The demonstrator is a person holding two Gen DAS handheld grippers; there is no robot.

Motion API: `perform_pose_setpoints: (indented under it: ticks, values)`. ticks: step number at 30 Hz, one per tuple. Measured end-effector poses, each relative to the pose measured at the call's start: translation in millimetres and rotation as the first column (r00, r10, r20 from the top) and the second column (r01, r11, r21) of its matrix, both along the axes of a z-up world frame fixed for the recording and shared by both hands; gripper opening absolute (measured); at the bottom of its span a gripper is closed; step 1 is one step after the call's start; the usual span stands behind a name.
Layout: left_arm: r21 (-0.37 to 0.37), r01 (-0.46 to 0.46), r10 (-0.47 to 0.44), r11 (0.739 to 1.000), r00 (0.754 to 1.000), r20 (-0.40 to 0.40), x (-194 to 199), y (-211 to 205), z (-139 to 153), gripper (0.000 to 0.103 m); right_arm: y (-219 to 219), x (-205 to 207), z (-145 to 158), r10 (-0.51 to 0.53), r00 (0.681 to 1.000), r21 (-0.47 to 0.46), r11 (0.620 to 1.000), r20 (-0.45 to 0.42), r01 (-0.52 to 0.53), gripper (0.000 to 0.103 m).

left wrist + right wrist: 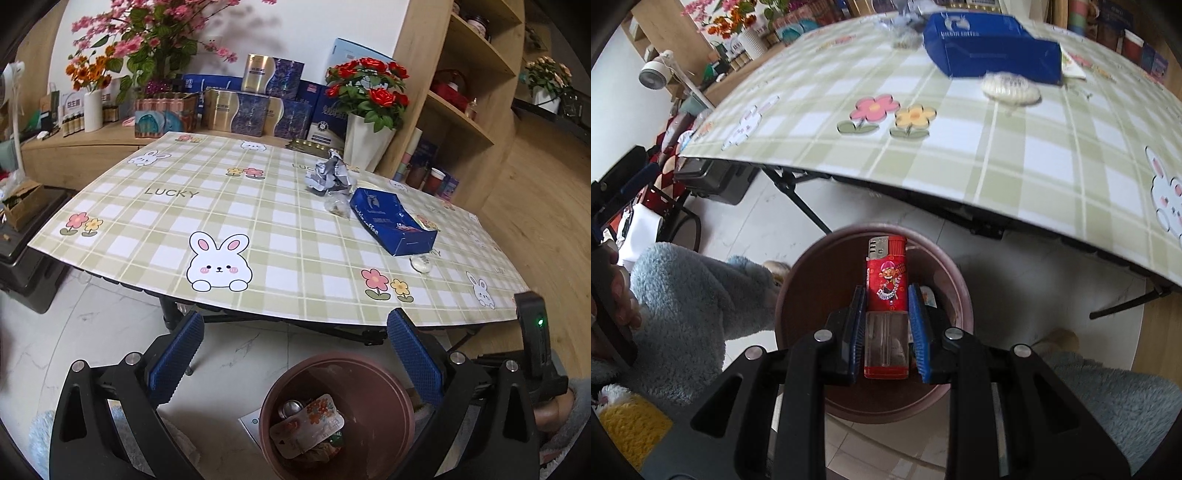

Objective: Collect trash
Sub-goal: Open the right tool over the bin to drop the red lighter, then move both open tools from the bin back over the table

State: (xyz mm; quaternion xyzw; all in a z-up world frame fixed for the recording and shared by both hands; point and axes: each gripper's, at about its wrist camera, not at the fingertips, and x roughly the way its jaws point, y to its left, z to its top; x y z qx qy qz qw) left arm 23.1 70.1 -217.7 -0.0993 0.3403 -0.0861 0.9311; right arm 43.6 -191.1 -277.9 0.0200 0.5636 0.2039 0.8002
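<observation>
The right gripper [886, 310] is clenched on a red lighter [886, 291], blue pads pressing its two flat sides. The lighter's long axis runs straight out along the fingers, metal cap farthest from the hand. It hangs directly above the mouth of the brown bin [812, 266] on the floor, inside the rim's outline, so the drop looks to need only a release. The bin's rim has room all round the lighter.

The left gripper [295, 354] stands spread wide with nothing between its pads, above the same bin [369, 373], where a flowered wrapper [310, 424] already lies.

Beyond the table [295, 295] edge, which overhangs near the bin, more trash waits: a small pale piece [421, 264], perhaps a crumpled wrapper, though it is blurred, then a blue box [388, 221] and crumpled silver foil [328, 173]. The free left hand seems better placed to reach them.
</observation>
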Motion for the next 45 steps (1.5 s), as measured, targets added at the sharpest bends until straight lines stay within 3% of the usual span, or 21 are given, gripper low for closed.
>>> perform_pose_setpoints:
  ticks: [11,15,20,22,24,26,29,45]
  values:
    - [0.022,0.018,-0.018,1.000,1.000,-0.018,-1.2,-8.7,-9.0,0.097,-1.9,1.7,-13.4,-0.019,0.998,-0.017,1.000,-0.056,0.018,0.027]
    - [0.009,0.022,-0.022,1.000,1.000,-0.016,-1.7,-9.4,-9.5,0.097,-2.2,1.8,-13.1,-0.028,0.998,-0.020,0.999,-0.057,0.027,0.031]
    - [0.005,0.041,-0.041,0.999,0.999,0.034,-5.6,-10.5,-5.9,0.097,-3.7,1.9,-11.1,-0.039,0.998,-0.024,0.999,-0.044,0.038,0.034]
    - [0.017,0.045,-0.046,0.999,0.998,0.051,-7.3,-12.5,-4.7,0.097,-4.5,2.4,-8.2,-0.049,0.998,-0.028,0.998,-0.030,0.048,0.045]
    - [0.023,0.051,-0.052,0.998,0.997,0.057,-6.7,-14.2,-3.3,0.097,-5.9,2.6,-3.0,-0.061,0.998,-0.030,0.998,-0.003,0.061,0.069]
    - [0.028,0.055,-0.056,0.998,0.997,0.060,-6.8,-15.6,-3.1,0.097,-8.0,3.1,4.3,-0.079,0.996,-0.037,0.996,0.038,0.080,0.087]
    - [0.022,0.058,-0.059,0.998,0.996,0.060,-6.6,-14.9,-3.3,0.097,-11.7,4.6,16.5,-0.103,0.989,-0.053,0.993,0.111,0.109,0.098]
    - [0.046,0.112,-0.115,0.993,0.991,0.066,-3.3,-23.7,2.3,0.097,-33.0,13.9,58.9,-0.191,0.918,-0.001,0.979,0.349,0.204,0.097]
